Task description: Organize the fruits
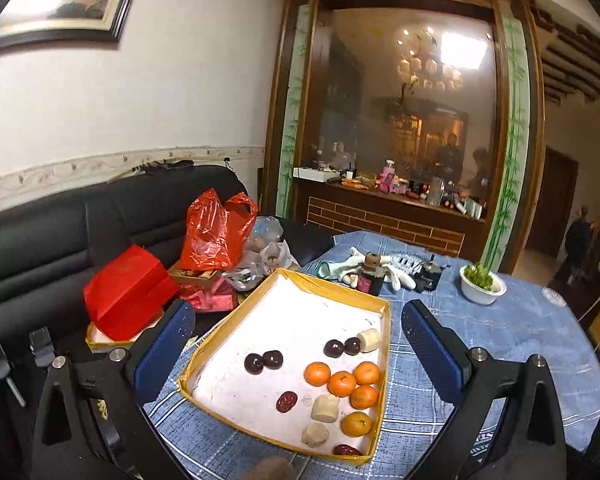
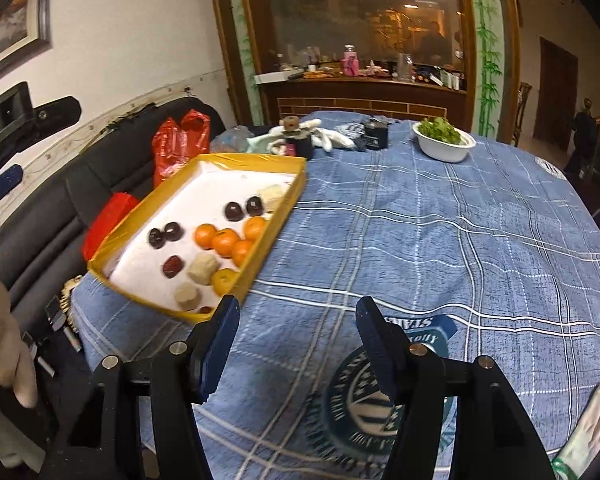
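Observation:
A yellow-rimmed tray (image 1: 236,312) with a white floor lies on the blue checked tablecloth; it also shows in the right wrist view (image 2: 276,216). In it lie several oranges (image 1: 342,383), dark round fruits (image 1: 263,361), red dates (image 1: 287,401) and pale beige chunks (image 1: 325,408). My left gripper (image 1: 296,340) is open and empty, hovering over the tray's near end. My right gripper (image 2: 296,332) is open and empty over the bare cloth, right of the tray's near corner.
A white bowl of greens (image 2: 444,140), a small dark bottle (image 1: 371,276), white gloves (image 1: 396,270) and a black box (image 2: 375,132) stand at the table's far side. Red bags (image 1: 214,232) and a red box (image 1: 128,304) lie on the black sofa at left.

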Action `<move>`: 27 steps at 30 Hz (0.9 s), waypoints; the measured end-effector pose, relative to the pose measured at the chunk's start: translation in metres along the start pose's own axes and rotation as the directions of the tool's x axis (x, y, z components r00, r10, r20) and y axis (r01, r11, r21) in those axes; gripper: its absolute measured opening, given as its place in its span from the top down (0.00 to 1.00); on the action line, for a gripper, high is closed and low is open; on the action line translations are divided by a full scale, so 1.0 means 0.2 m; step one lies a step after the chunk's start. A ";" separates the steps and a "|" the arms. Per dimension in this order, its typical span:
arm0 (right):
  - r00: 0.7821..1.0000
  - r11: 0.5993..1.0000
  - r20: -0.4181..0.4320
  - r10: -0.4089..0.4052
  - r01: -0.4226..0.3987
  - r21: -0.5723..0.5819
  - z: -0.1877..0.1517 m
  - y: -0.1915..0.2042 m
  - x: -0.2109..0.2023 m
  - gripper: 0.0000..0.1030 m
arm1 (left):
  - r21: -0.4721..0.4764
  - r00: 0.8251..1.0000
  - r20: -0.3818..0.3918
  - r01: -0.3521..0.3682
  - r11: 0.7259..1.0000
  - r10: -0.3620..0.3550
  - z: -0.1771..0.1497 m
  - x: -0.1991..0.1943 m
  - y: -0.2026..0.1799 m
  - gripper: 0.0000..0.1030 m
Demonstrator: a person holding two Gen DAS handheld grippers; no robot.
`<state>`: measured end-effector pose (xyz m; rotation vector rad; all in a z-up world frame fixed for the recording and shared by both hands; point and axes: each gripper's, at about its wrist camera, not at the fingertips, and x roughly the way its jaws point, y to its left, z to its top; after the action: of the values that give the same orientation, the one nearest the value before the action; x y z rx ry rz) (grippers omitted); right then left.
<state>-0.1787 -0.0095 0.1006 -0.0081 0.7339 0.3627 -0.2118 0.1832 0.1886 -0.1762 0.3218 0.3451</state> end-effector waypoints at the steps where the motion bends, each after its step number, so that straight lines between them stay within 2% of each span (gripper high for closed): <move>1: 1.000 1.000 0.003 0.002 -0.001 -0.008 -0.01 0.02 -0.01 0.36 | -0.018 1.000 -0.009 0.011 1.000 -0.011 0.00 -0.01 0.03 0.00; 7: 1.000 0.999 0.016 0.010 -0.009 -0.053 -0.04 0.11 -0.09 0.33 | -0.022 0.999 -0.044 0.018 1.000 -0.019 0.00 -0.07 0.10 0.00; 11: 1.000 0.998 0.015 0.005 -0.004 -0.068 -0.06 0.15 -0.11 0.30 | 0.046 0.999 -0.049 0.010 0.999 -0.008 -0.02 -0.10 0.06 0.00; 20: 1.000 0.998 0.013 -0.027 0.028 -0.057 -0.08 0.14 -0.14 0.29 | 0.090 0.989 -0.130 0.086 0.992 -0.074 -0.07 -0.10 -0.01 0.00; 27: 0.999 0.998 -0.003 -0.040 0.039 -0.057 -0.08 0.14 -0.12 0.29 | 0.108 0.984 -0.153 0.109 0.988 -0.092 -0.10 -0.10 -0.03 0.00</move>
<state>-0.2158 0.0070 0.1081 -0.0770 0.7260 0.3459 -0.2325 0.1670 0.1763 -0.1031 0.4768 0.2131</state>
